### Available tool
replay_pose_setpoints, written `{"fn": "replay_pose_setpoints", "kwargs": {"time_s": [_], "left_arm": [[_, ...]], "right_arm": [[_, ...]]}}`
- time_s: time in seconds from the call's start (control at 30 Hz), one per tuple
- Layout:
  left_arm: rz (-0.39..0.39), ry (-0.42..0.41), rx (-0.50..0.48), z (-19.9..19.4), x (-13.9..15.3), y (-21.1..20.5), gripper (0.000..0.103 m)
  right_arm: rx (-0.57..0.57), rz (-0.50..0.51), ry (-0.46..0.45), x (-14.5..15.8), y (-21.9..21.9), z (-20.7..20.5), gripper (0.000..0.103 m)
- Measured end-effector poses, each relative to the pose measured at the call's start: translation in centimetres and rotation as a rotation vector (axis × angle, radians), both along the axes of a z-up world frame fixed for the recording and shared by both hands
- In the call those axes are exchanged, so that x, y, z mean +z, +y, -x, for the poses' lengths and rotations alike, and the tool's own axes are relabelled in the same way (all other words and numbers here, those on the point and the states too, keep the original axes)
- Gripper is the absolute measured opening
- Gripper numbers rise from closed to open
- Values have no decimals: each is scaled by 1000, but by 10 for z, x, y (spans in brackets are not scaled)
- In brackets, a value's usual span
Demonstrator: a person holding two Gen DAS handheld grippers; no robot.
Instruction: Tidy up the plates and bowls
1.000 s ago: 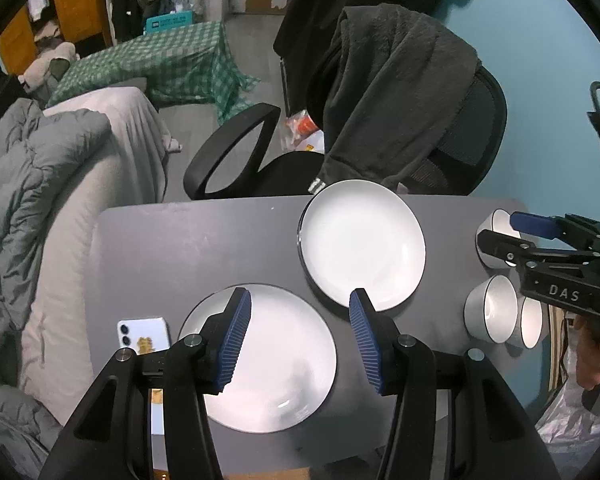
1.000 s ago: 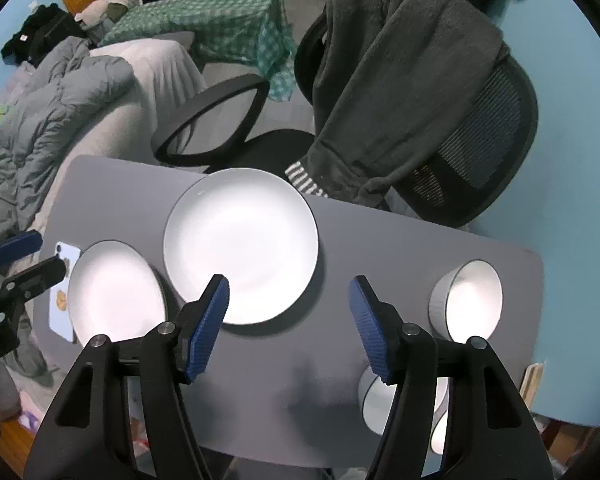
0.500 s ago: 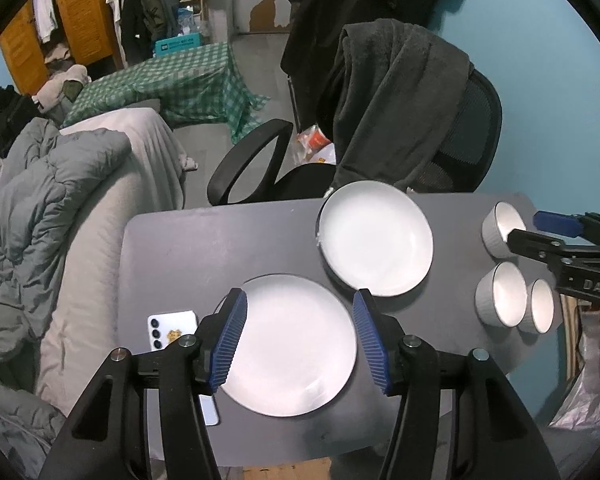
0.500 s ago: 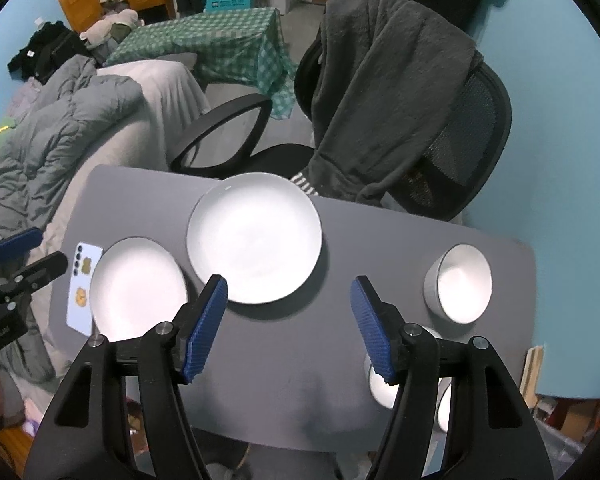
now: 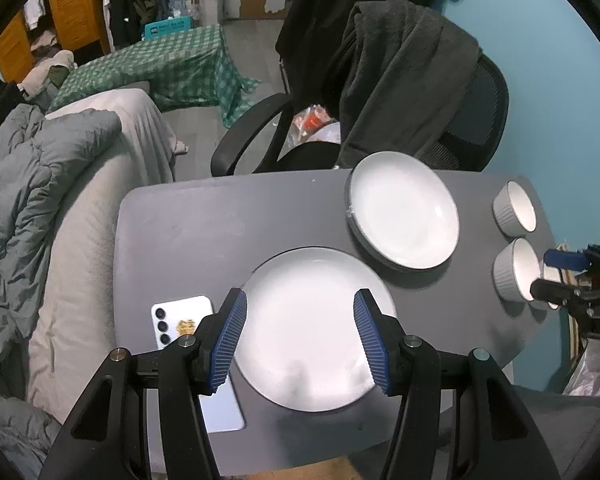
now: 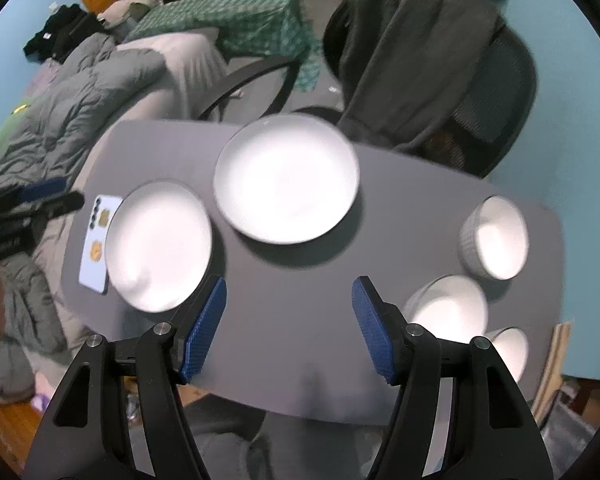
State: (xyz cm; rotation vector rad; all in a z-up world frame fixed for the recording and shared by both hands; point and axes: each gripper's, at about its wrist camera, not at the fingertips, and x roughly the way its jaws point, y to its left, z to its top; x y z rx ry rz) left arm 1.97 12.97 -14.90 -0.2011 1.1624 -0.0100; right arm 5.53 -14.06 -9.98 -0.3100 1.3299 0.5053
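Since the earlier frames both wrist views have been pulling back from the gray surface [image 5: 204, 232], so the plates and bowls are showing smaller and the left gripper's fingers have spread a little.

The near plate [image 5: 312, 332] is lying flat toward the front of the surface, and the far plate [image 5: 404, 224] is sitting just behind and to its right, apart from it. Three ribbed white bowls are standing singly at the right end: the far bowl [image 6: 496, 236], the middle bowl [image 6: 448, 308] and the nearest bowl [image 6: 508, 348]. A phone [image 5: 188, 328] is lying just left of the near plate.

The left gripper [image 5: 298, 342] is hovering over the near plate with its fingers moderately wide and empty. The right gripper [image 6: 288, 328] is hanging over bare surface between plates and bowls, likewise parted and holding nothing.

Nothing looks stacked yet, so this reads as the approach to a first pick. The next move probably calls for lowering onto a plate rim, fingers straddling the edge, without nudging the phone.
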Motion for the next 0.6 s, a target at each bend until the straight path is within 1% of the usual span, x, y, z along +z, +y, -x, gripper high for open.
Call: {"fn": "replay_pose_setpoints", "kwargs": {"time_s": [0.17, 0.23, 0.37, 0.47, 0.6], "left_arm": [[-2, 15, -42, -9, -21, 13, 57], [12, 28, -57, -13, -31, 15, 57], [3, 69, -100, -23, -55, 16, 57], [-17, 106, -131, -30, -73, 14, 57], [4, 159, -131, -38, -96, 16, 57]], "right_arm": [[-9, -45, 44, -23, 7, 2, 65], [-10, -62, 58, -32, 10, 2, 65], [-4, -117, 112, -55, 22, -2, 65], [6, -126, 145, -71, 31, -4, 65], [2, -133, 189, -91, 44, -8, 65]]}}
